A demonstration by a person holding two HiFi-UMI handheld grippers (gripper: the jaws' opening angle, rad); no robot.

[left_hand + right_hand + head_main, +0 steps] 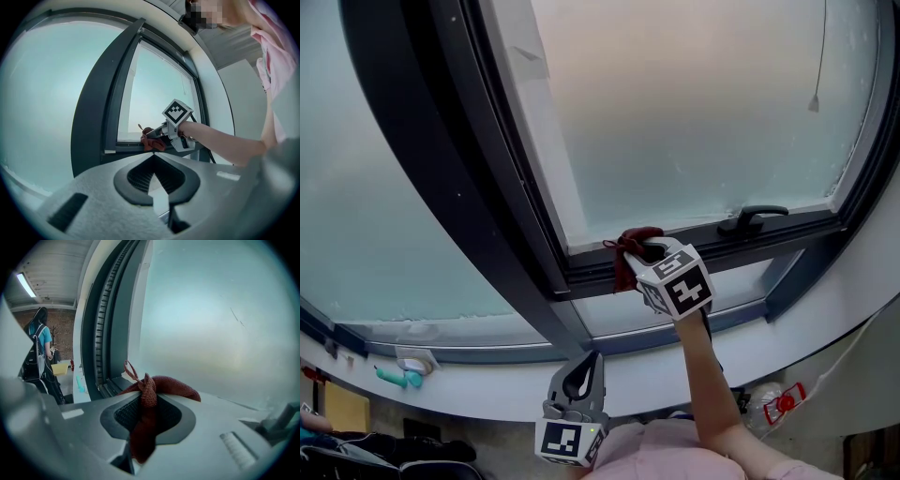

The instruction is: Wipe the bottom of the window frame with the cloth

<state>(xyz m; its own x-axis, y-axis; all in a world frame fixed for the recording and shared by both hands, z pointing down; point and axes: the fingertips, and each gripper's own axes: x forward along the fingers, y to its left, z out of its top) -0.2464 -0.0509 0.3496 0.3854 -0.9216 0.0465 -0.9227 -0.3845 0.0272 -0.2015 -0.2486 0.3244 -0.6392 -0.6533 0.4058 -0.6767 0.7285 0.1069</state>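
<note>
1. At the left end of the window frame (pixel 787 234), on its bottom rail, the right gripper (pixel 649 251) is clenching the red cloth (pixel 626 262);
2. the left gripper (pixel 583 375) is hanging closed, empty, well below;
3. sweeping rightward toward the handle (pixel 753 219) with steady pressure is looking wisest.

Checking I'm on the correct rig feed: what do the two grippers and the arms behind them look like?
The left gripper and right gripper are both grey, with black ribbed pads and a cube of black-and-white square markers. A thin black cable trails from the right gripper beside the forearm, which has no sleeve. The person wears a pink top.
</note>
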